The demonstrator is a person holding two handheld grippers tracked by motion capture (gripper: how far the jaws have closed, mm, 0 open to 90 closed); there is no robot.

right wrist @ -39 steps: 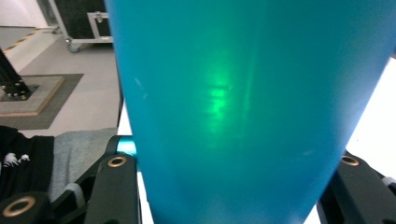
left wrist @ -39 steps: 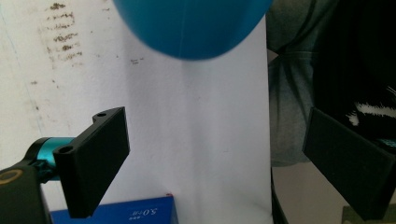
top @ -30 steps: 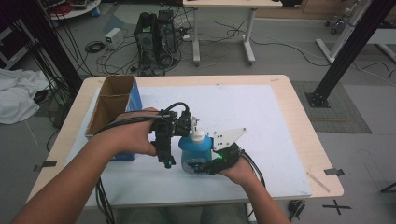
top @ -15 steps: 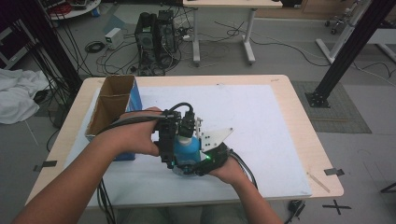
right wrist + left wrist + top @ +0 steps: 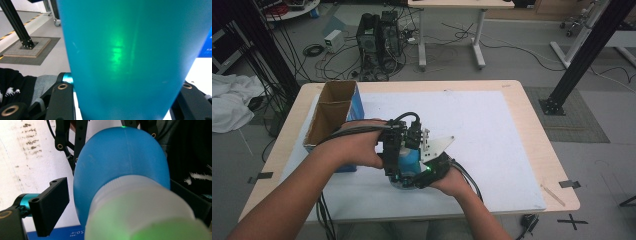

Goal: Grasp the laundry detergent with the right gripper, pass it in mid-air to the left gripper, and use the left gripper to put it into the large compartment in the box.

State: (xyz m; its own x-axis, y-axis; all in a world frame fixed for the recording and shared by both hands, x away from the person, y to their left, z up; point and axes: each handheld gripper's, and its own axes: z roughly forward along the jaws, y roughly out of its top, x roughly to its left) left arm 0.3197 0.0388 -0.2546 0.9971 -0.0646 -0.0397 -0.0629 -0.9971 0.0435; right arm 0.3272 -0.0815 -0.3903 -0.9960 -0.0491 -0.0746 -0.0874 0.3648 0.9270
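A blue plastic bottle [image 5: 411, 159] with a white screw cap [image 5: 140, 212] stands low over the white mat near the table's front. My right gripper [image 5: 414, 176] comes in from the front and is shut on the bottle's body [image 5: 125, 55], a black jaw on each side. My left gripper [image 5: 403, 150] points down over the bottle's top. In the left gripper view the cap sits between the jaws, and the one finger [image 5: 50, 207] that shows stands a little off it. The other jaw is hidden in the dark at the right.
An open cardboard box with blue sides [image 5: 332, 115] stands at the table's left, close to the left forearm. The white mat [image 5: 492, 130] covers most of the wooden tabletop [image 5: 537, 150]. Cables trail off the front edge. Desks and computers stand on the floor beyond.
My right gripper has carried the bottle a little to the left, in under the left gripper. The left hand has kept its place.
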